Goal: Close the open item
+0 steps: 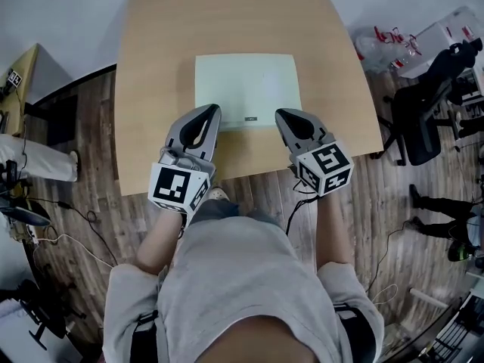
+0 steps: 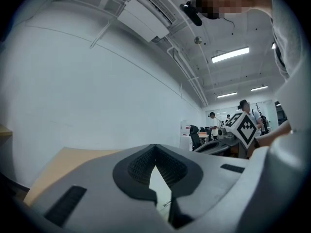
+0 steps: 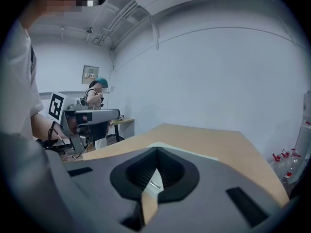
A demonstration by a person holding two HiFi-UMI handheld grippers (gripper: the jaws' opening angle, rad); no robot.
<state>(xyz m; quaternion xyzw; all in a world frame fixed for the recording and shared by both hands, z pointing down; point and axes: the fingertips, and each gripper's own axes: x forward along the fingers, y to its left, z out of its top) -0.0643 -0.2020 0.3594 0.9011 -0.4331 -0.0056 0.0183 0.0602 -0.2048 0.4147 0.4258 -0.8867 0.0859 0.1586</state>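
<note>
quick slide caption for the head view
Left tool and right tool, both shut, at a flat pale case on a wooden table

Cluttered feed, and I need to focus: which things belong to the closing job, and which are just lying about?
Job: white case, flat on the table; left gripper and right gripper, both shut.
Lying about: black chair; bottles; floor cables.
</note>
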